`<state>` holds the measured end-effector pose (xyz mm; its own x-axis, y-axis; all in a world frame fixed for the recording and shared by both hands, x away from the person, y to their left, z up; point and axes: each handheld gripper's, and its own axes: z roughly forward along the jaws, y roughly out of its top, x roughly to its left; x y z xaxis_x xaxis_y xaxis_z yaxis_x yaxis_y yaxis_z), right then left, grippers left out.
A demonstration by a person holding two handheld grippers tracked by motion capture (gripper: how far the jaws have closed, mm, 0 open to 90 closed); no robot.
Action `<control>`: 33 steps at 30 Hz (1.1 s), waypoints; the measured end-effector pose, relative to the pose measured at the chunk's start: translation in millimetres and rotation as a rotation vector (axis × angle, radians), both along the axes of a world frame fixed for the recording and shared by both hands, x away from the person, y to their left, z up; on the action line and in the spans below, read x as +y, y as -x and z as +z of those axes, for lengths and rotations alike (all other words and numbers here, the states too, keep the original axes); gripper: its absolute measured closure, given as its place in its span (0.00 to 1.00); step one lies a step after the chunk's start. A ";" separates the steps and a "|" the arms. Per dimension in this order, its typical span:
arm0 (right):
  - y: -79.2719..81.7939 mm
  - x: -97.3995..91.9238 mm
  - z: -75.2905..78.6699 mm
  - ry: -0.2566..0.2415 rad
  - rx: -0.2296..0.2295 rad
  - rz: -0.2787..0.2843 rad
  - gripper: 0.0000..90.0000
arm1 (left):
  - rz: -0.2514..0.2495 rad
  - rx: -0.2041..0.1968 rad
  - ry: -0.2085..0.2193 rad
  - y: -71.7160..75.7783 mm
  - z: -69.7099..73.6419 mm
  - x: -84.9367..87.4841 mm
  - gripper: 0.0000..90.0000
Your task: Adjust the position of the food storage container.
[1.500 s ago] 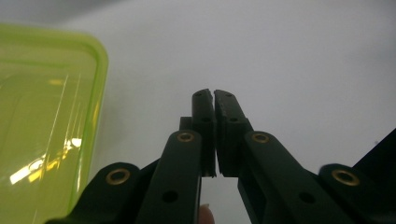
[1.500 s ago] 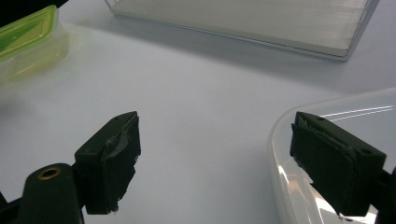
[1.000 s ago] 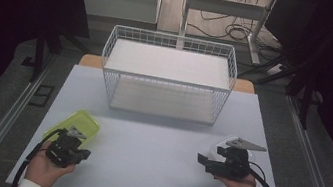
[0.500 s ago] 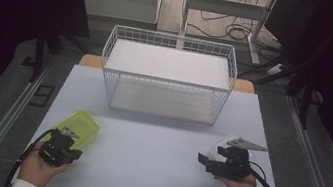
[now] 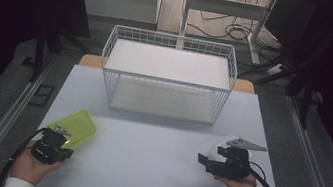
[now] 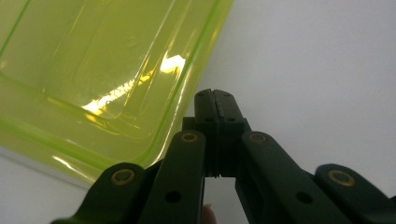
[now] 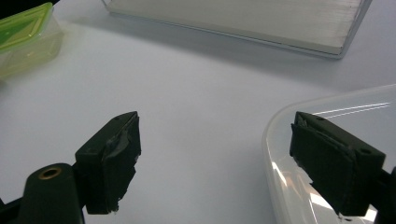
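Green box (image 5: 73,127) seen at left of desk (image 5: 153,162), not yet lifted; white basket (image 5: 167,76) at back nothing put in. Left gripper (image 6: 215,95) shut tight, nothing held, just beside green box. Right gripper (image 7: 215,158) spread wide, nothing held; clear box (image 7: 336,154) beside one jaw.

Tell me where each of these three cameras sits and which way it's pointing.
High view: above the person's side, looking forward and down on the table, basket and both hands.
Left gripper view: on the left gripper, looking along its shut fingers beside the green lid.
Right gripper view: on the right gripper, looking across the table between its open fingers; a clear lid lies at the right one.
All three views share the green lid.
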<state>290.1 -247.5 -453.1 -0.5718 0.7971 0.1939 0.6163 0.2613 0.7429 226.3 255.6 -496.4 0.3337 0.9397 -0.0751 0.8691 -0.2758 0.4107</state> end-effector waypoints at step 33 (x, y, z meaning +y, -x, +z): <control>-2.5 1.7 -2.4 0.003 0.010 0.002 0.18 | 0.302 -0.082 0.093 4.8 33.5 101.9 0.99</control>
<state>292.7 -245.8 -455.4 -0.5712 0.7967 0.1973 0.6235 0.2649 0.7356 221.6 357.5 -462.9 0.0491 0.9874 -0.1501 0.8690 0.0318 0.4938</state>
